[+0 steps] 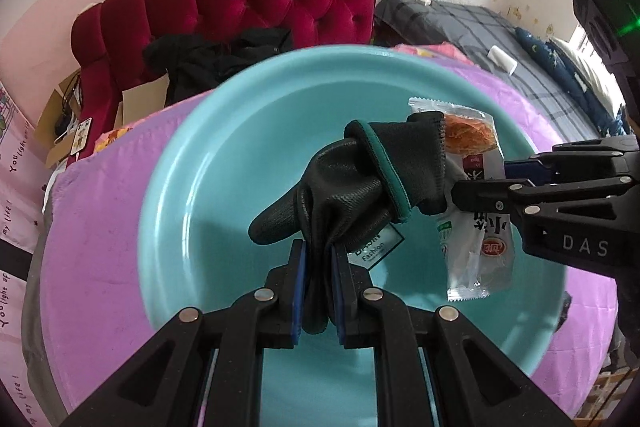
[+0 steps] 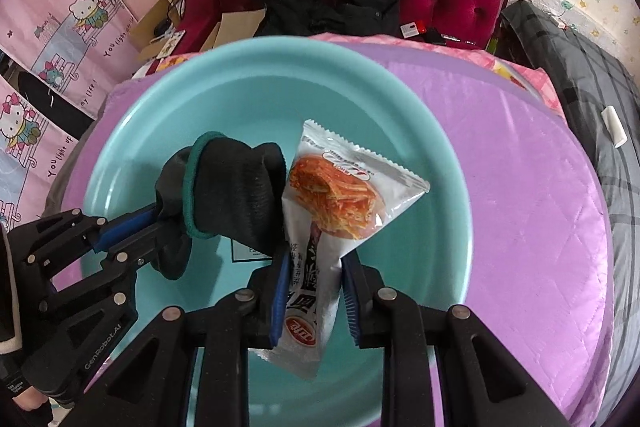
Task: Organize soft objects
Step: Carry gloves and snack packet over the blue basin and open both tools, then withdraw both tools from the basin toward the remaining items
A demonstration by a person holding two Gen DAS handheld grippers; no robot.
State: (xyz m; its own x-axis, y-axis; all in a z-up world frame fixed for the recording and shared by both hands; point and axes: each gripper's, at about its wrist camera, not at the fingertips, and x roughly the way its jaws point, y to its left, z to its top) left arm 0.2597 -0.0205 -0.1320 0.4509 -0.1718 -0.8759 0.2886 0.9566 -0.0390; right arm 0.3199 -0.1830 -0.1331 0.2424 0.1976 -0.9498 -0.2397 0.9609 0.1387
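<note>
Left hand-held gripper clamped on black glove, right hand-held gripper pinching snack packet lengthwise. Both dangling directly over teal basin (on purple bed cover), straight below both; neither nearer.

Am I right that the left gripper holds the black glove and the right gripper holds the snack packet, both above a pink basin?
Nearly: the basin is turquoise, not pink, as the right wrist view shows. The left gripper does hold the black glove, and the right gripper the snack packet, above it.
</note>
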